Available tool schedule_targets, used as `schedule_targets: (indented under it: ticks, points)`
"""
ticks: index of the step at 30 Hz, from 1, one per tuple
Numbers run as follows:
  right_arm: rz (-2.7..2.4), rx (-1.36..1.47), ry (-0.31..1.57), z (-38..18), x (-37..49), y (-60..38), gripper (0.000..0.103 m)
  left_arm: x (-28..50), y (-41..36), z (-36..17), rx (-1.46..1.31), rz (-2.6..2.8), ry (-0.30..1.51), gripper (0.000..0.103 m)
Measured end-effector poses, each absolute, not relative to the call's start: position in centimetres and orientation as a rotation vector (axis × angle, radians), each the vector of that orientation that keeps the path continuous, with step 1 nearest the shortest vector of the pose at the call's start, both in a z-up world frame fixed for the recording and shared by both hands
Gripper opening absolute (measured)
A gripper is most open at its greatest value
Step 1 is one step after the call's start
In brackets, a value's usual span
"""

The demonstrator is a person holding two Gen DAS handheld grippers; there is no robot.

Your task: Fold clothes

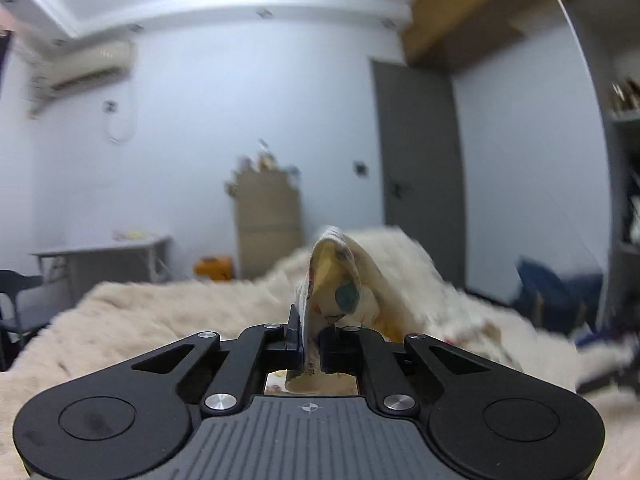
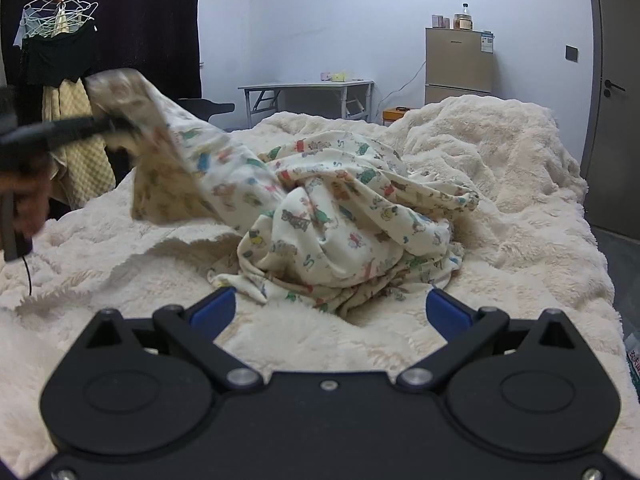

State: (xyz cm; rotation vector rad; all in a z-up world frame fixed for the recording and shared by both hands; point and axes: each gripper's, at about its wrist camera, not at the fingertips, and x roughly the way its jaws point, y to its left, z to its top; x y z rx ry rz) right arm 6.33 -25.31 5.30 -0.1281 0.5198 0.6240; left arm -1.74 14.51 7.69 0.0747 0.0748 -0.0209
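Where bunched, cream cartoon-print garment (image 2: 344,216), lifted corner

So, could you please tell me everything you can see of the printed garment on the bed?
The printed garment is soft cream cloth scattered with small coloured cartoon figures. Most of it lies crumpled on the fluffy cream blanket. One end is lifted up and to the left, pinched in the shut left gripper. The open right gripper hovers just short of it.

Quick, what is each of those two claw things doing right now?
Left gripper: closed, its fingers pinching the printed garment and lifting one end.
Right gripper: open, holding nothing, above the fluffy blanket.
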Motion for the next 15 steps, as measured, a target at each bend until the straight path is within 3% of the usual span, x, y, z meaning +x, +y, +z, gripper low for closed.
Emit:
schedule_targets:
  ticks: [7, 12, 15]
  points:
    - [0.613, -0.123, 0.526, 4.9, 6.8, -25.9, 0.103, 2.0, 16.1, 3.4, 0.228, 0.22, 0.23, 0.006]
    - [0.604, -0.116, 0.531, 4.9, 7.1, -26.2, 0.103, 5.9, 20.6, -3.3, 0.21, 0.397, 0.414, 0.006]
    - [0.599, -0.113, 0.534, 4.9, 7.2, -26.3, 0.103, 6.7, 22.4, -5.8, 0.194, 0.434, 0.541, 0.018]
